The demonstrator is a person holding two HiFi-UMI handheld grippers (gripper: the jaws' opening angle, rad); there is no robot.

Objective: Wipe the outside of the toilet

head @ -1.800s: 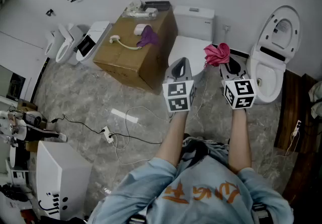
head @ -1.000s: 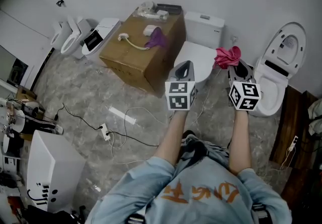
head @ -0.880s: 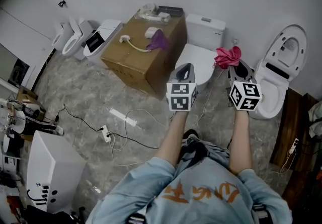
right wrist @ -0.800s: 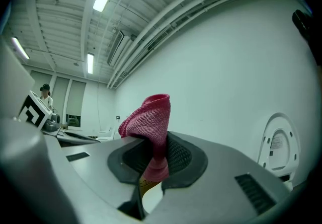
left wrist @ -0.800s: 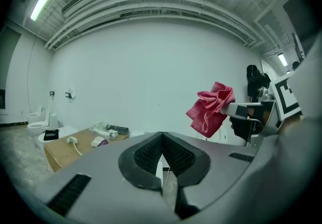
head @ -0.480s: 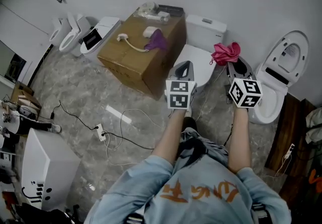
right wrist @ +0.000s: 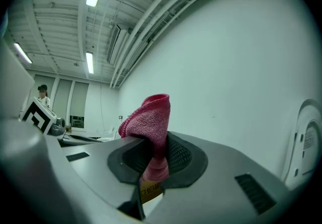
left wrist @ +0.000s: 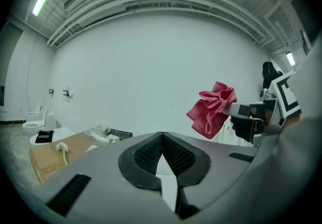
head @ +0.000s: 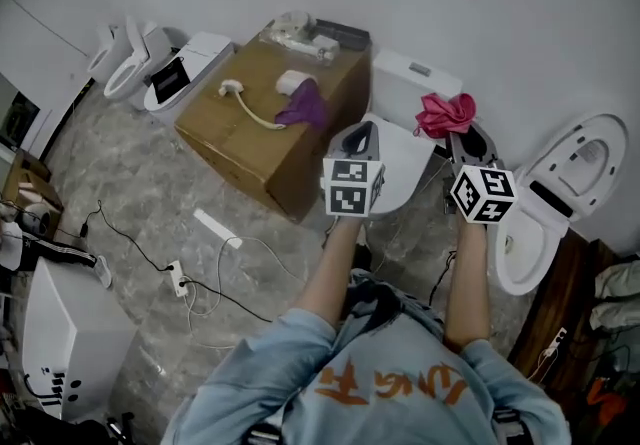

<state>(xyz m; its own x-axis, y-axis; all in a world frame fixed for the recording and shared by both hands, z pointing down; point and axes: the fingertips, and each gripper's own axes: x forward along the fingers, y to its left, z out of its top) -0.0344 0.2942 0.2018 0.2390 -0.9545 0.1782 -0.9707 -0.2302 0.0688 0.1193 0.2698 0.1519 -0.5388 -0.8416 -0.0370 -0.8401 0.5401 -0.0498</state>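
My right gripper (right wrist: 153, 160) had its jaws clamped on a pink cloth (right wrist: 150, 117). The cloth was pinched low between the pads and bunched up in a fold above them, and a yellow tag hung below the pinch. In the head view the cloth (head: 445, 114) stood out at 12 o'clock from the right gripper (head: 468, 141).

My left gripper (left wrist: 162, 152) had its jaws pressed together at the tips with nothing between them. From its view, the cloth (left wrist: 211, 109) and the other gripper sat at 2 o'clock.

In the head view the toilet (head: 402, 173) lay between the two grippers with its lid down. The left gripper (head: 358, 138) was over the lid's left edge, and the lid was at 8 o'clock from the right gripper. The cistern (head: 412, 81) was at 11 o'clock from the cloth, against the wall. I could not tell whether the cloth touched the toilet.

A cardboard box (head: 250, 138) stood just beside the toilet, at 9 o'clock from the left gripper. A second toilet (head: 545, 208) with its seat raised stood at 3 o'clock from the right gripper. Cables and a power strip (head: 172, 278) lay on the floor at 8 o'clock.
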